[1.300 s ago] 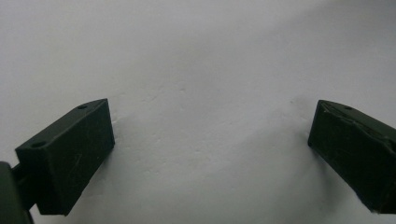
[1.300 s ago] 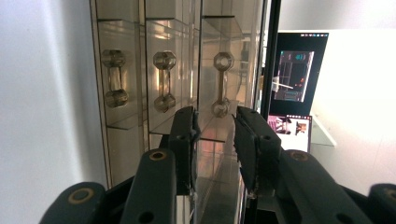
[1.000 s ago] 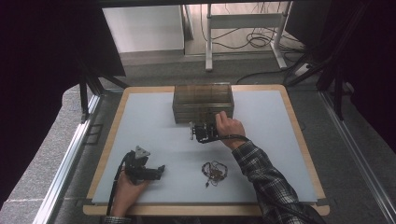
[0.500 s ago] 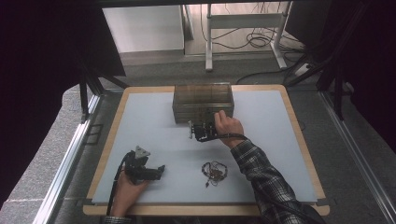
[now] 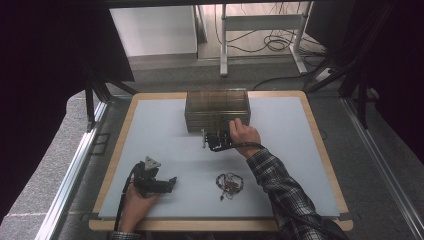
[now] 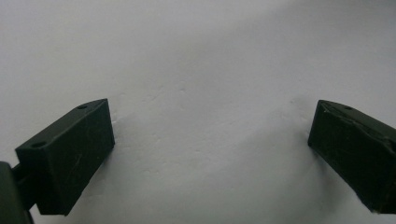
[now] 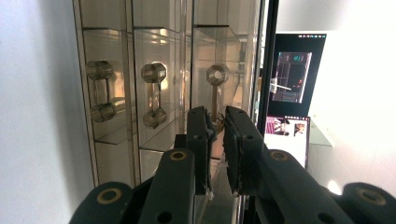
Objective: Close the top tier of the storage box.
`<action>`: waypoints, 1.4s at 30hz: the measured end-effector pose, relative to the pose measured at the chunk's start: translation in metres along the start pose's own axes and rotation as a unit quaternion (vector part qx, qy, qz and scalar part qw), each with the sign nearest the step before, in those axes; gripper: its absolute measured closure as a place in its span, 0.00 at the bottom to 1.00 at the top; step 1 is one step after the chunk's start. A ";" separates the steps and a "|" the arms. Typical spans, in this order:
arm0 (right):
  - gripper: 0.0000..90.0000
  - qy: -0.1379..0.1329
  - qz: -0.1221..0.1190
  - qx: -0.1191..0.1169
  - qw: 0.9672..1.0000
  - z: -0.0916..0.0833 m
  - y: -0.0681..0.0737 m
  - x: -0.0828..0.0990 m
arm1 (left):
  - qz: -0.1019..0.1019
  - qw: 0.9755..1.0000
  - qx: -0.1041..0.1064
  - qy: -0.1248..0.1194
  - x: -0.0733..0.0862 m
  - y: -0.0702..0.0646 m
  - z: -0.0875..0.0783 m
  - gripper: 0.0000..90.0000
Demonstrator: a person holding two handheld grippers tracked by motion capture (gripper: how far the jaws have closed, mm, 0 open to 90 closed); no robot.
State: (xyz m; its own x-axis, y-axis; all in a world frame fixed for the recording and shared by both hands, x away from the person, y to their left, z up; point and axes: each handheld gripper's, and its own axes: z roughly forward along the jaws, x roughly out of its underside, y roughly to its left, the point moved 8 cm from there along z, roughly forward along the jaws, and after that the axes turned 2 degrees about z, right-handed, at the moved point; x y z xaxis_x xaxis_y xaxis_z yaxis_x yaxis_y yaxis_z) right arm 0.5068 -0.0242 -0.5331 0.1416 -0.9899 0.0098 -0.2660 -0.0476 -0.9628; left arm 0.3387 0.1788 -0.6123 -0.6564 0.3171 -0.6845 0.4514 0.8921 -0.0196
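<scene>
Drawer handle (image 7: pixel 215 100) nipped by right gripper (image 7: pixel 217 116) fingers; clear cabinet (image 5: pixel 217 109); left gripper (image 6: pixel 210 135) fingers wide.

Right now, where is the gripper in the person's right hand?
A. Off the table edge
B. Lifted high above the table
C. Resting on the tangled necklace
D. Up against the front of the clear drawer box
D: the right gripper sits at the front of the clear drawer box, its jaws closed on a drawer handle.
</scene>
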 end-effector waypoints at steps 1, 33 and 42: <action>0.89 0.000 0.000 0.000 1.000 0.000 0.000 0.000 | 0.000 1.000 0.000 0.000 0.000 0.000 0.000 0.01; 0.89 -0.011 -0.002 -0.002 1.000 -0.016 0.004 0.001 | 0.000 1.000 0.000 0.000 0.000 0.000 0.000 0.01; 0.89 -0.013 -0.003 -0.003 1.000 -0.021 0.005 0.001 | 0.001 1.000 0.000 0.000 0.000 0.000 0.000 0.01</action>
State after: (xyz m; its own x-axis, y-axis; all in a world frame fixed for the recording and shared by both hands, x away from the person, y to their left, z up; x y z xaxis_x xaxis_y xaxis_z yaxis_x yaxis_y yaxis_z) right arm 0.4859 -0.0286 -0.5324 0.1676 -0.9858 0.0089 -0.2716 -0.0548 -0.9609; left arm 0.3387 0.1789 -0.6123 -0.6559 0.3180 -0.6846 0.4520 0.8918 -0.0188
